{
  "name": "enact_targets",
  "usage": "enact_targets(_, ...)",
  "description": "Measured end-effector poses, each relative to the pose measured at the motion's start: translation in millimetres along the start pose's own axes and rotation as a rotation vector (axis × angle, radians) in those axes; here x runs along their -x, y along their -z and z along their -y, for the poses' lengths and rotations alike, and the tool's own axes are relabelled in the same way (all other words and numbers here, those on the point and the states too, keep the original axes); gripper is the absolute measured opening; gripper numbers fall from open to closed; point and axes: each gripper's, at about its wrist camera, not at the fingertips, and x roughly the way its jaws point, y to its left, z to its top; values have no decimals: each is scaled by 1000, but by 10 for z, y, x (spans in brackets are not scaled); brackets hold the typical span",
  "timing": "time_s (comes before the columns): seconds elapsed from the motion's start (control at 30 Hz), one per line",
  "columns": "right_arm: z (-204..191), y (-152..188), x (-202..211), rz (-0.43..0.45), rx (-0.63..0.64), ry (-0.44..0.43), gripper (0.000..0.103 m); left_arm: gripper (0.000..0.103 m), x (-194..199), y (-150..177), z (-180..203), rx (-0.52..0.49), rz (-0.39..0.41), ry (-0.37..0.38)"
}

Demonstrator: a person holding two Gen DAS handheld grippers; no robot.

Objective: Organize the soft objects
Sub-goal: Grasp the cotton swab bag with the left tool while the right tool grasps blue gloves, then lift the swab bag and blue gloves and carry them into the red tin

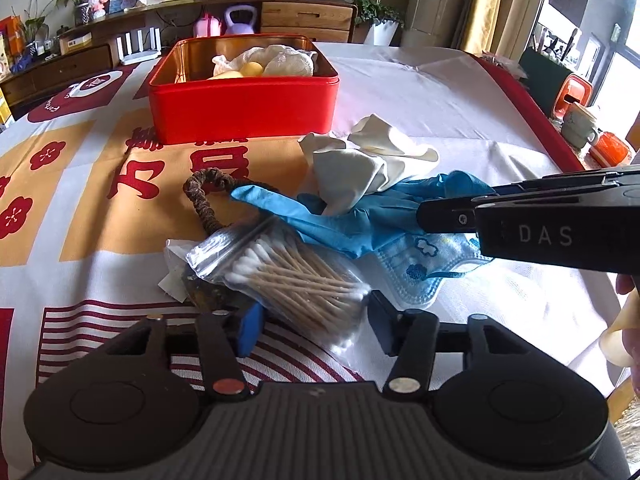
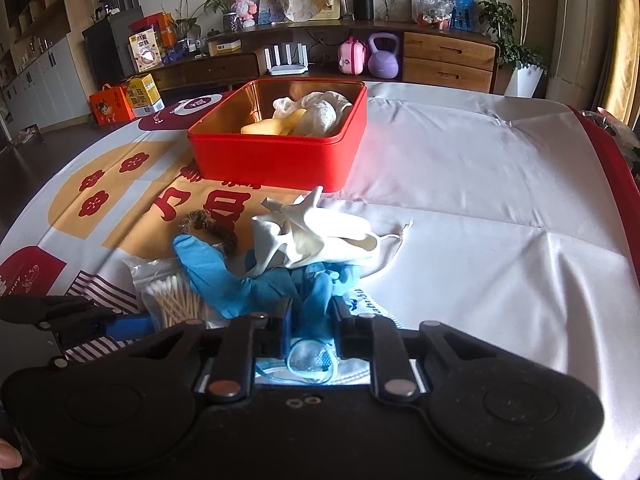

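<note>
A pile of soft things lies on the table: a blue glove [image 1: 352,220] [image 2: 240,284], a white cloth [image 1: 368,160] [image 2: 316,236], a brown hair tie [image 1: 208,192] [image 2: 212,230], a bag of cotton swabs [image 1: 288,272] [image 2: 172,300] and a blue-printed face mask [image 1: 424,268] [image 2: 320,364]. My left gripper [image 1: 316,328] is open around the near end of the swab bag. My right gripper [image 2: 312,320] [image 1: 420,216] is nearly closed around the blue glove, above the mask. A red tin [image 1: 244,88] [image 2: 280,148] behind the pile holds white and yellow soft items.
The table carries a white, red and orange printed cloth [image 2: 480,200]. A wooden sideboard [image 2: 440,56] with a purple kettlebell, pink case and plants stands behind it. An orange container and a cup [image 1: 580,128] sit off the table's right edge.
</note>
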Motion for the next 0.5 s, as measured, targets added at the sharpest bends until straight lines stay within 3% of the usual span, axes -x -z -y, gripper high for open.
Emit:
enact_targets(0.23, 2, 14, 114, 25, -5, 10, 4, 36, 37, 1, -8, -2, 6, 16)
enact_targets(0.5, 4, -4, 369, 90, -25, 6, 3, 34, 189, -2, -43, -7, 50, 19)
